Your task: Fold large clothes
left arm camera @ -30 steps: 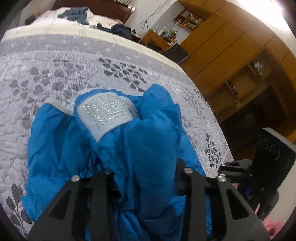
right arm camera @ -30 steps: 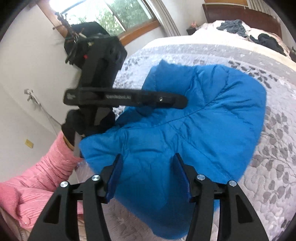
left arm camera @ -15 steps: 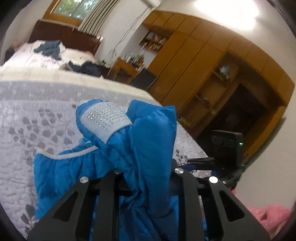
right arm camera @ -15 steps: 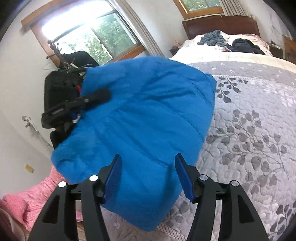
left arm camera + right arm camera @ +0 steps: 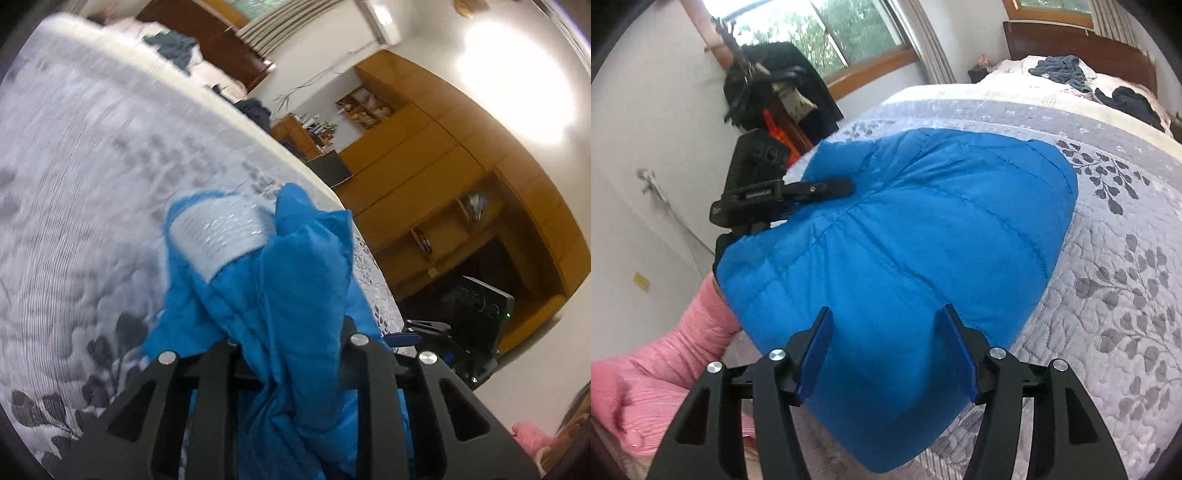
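Your left hand-held gripper is clamped on a bunched fold of the blue padded jacket, lifting that edge clear of the bed, probably so the panel can swing over. Your right hand-held gripper is spread wide, gripping nothing. The jacket drapes between them, its bulk just beyond the right one's fingertips, over the quilt.

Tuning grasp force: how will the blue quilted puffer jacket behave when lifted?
The blue quilted puffer jacket is probably floppy: it bunches and drapes between the left gripper fingers. Likely light for its bulk, being puffy. The smooth shell may slip, so a deep pinch seems wise.
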Demonstrator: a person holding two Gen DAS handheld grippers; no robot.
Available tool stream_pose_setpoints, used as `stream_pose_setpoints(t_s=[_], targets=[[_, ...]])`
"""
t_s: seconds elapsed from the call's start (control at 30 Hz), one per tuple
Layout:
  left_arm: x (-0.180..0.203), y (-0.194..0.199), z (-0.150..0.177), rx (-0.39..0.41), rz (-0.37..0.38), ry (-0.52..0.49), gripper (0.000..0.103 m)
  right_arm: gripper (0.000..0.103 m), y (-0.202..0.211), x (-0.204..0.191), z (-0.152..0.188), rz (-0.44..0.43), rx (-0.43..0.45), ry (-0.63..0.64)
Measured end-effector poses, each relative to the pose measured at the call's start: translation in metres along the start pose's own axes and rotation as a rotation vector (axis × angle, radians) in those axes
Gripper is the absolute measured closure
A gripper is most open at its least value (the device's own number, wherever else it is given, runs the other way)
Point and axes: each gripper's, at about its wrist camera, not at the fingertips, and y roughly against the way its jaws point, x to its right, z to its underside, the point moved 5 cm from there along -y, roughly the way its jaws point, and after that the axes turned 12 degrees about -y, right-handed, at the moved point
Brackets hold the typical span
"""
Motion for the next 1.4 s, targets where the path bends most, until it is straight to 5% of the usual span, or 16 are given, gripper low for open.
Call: stream_pose_setpoints(t_s=[0.33,0.47,0.6,0.77,0.9,0.97,1.0,1.1,1.4], targets=[[-0.011,-0.012,0.009,-0.041,-0.075,0.028,0.066,0.041,-0.026,0.006,0.005,0.043,-0.043,-0.028],[0.0,0.014,0.009,-0.027,-0.169,0.02,0.061,0.041,-0.019,0.003,0.004,0.044,-0.031,-0.029],[0.034,0.053,0.02,0.013,-0.27,-0.051,0.058,0.039,-0.002,0.006,0.004,0.012,-0.019,-0.06],[0.094,0.072,0.034,0.035,-0.215,-0.122,0.046,0.038,0.008,0.009,0.01,0.017,-0.018,-0.073],[0.119,0.06,0.048,-0.03,-0.235,-0.169,0.041,0.037,0.013,0.009,0.013,0.0,-0.017,-0.087],[0.114,0.052,0.058,-0.066,-0.233,-0.152,0.046,0.037,0.015,0.006,0.017,-0.012,-0.02,-0.083],[0.11,0.047,0.062,-0.08,-0.235,-0.137,0.064,0.037,0.014,0.005,0.018,-0.012,-0.021,-0.079],[0.099,0.046,0.066,-0.066,-0.206,-0.085,0.089,0.037,0.014,0.002,0.021,-0.004,-0.021,-0.063],[0.064,0.057,0.104,-0.051,-0.115,0.07,0.093,0.036,0.004,0.014,0.022,0.036,-0.04,-0.081]])
